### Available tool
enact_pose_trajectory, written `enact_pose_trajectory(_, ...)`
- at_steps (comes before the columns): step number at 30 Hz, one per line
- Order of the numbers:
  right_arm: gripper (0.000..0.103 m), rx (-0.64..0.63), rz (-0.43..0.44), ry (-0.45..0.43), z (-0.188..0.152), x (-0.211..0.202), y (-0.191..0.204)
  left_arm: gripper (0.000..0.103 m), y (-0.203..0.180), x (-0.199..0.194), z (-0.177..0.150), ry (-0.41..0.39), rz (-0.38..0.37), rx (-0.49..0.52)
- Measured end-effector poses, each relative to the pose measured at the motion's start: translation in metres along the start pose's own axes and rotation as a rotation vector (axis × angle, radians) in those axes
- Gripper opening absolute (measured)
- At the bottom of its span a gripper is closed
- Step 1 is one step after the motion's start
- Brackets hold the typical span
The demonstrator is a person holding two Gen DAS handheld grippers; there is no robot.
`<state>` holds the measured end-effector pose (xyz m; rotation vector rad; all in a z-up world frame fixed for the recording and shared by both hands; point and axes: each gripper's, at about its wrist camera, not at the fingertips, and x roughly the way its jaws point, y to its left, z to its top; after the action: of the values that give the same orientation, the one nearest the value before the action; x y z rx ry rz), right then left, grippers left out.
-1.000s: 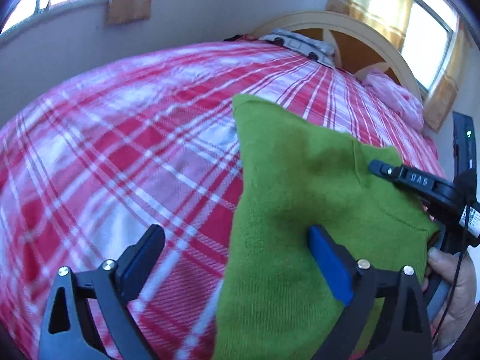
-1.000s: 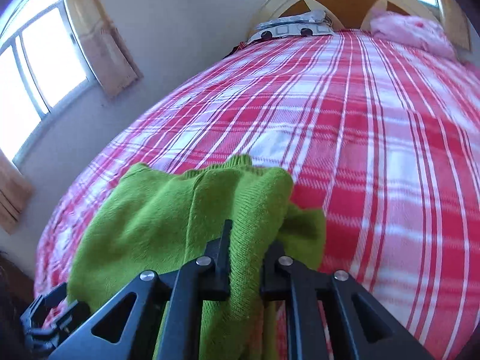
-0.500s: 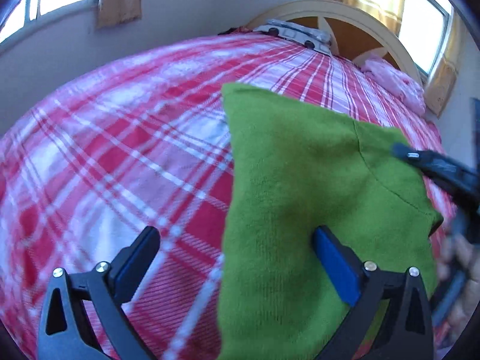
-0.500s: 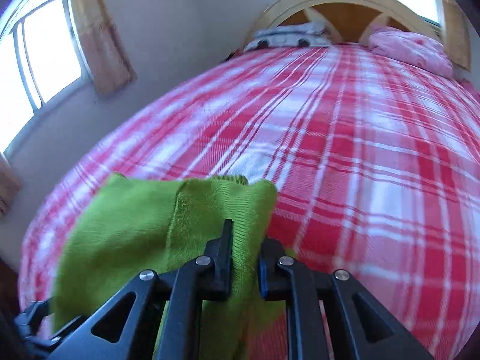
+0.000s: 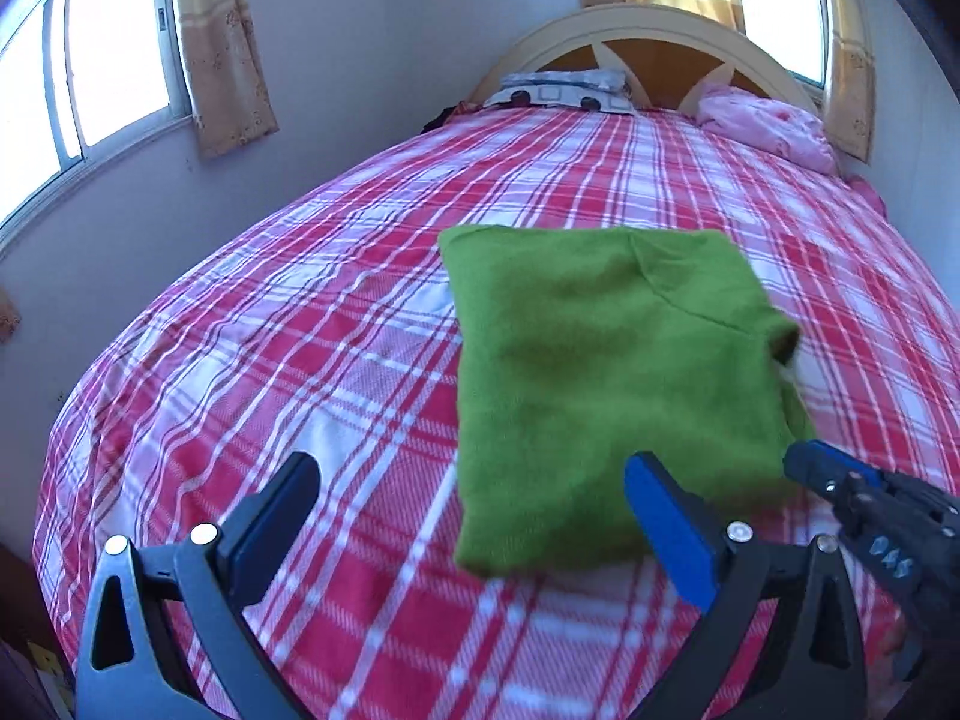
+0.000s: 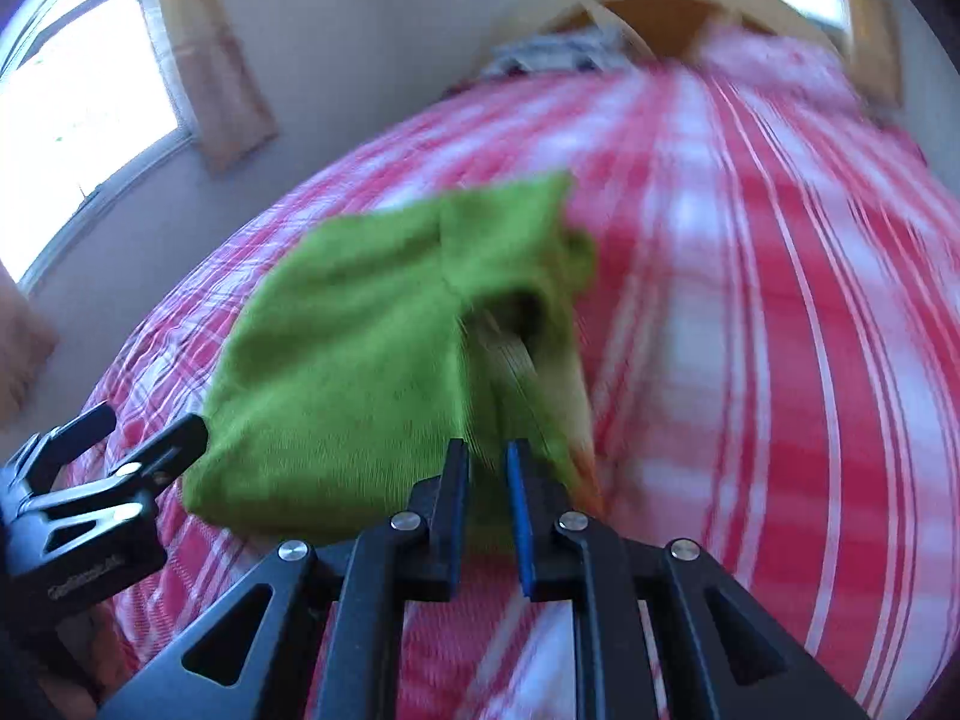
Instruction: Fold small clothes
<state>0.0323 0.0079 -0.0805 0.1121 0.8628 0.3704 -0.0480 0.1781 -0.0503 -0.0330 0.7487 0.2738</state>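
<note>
On the red-and-white plaid bedspread (image 5: 336, 372), seen from my left wrist, the green sweater (image 5: 606, 384) lies folded into a rough rectangle, well short of the headboard (image 5: 654, 30); my left gripper (image 5: 468, 516) hangs above the near edge with its 2 jaws spread wide and nothing between them; its right finger (image 5: 672, 528) overlaps the sweater's near corner in the picture, though I cannot tell whether it touches; my right gripper (image 5: 840, 480) shows at the lower right, beside the sweater's right edge. From my right wrist, blurred, the sweater (image 6: 360, 360) sits left of centre on the bedspread (image 6: 750, 300); my right gripper (image 6: 487, 468) has its jaws nearly together, a narrow gap between the pads, at the sweater's near right corner; whether cloth is pinched there I cannot tell; my left gripper (image 6: 126, 444) appears at the left edge.
</note>
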Motion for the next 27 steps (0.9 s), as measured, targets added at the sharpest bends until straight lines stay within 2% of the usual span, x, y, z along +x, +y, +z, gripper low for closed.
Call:
enact_pose_trajectory(2,0.014,0.069,0.014,-0.023,-0.011,-0.022,-0.005,0.103,-0.001,-0.008,-0.008,-0.001,-0.019,-0.001)
enact_pose_trajectory(4,0.016,0.097,-0.017,-0.059,-0.024,-0.047,-0.005,0.103,-0.004,-0.016,-0.017,0.001,-0.04,0.01)
enact_pose_trajectory(5,0.026,0.109,-0.03,-0.071,-0.031,-0.057,-0.005,0.103,-0.007,-0.02,-0.022,-0.003,-0.042,0.022)
enact_pose_trajectory(6,0.045,0.123,-0.029,-0.085,-0.037,-0.066,-0.005,0.103,-0.011,-0.024,-0.026,-0.008,-0.039,0.033)
enact_pose_trajectory(8,0.064,0.162,-0.016,-0.134,-0.053,-0.087,-0.007,0.103,-0.019,-0.032,-0.035,-0.017,-0.036,0.064)
enact_pose_trajectory(13,0.065,0.144,-0.081,-0.203,-0.081,-0.122,0.0,0.103,-0.03,-0.048,-0.054,-0.011,-0.077,0.097)
enact_pose_trajectory(17,0.065,0.061,-0.223,-0.278,-0.101,-0.144,0.016,0.103,-0.032,-0.052,-0.068,0.052,-0.168,0.082)
enact_pose_trajectory(23,0.065,0.028,-0.234,-0.267,-0.124,-0.152,0.022,0.103,-0.031,-0.073,-0.085,0.029,-0.165,0.109)
enact_pose_trajectory(27,0.065,0.053,-0.231,-0.228,-0.14,-0.156,0.027,0.103,-0.027,-0.081,-0.104,0.064,-0.156,0.127)
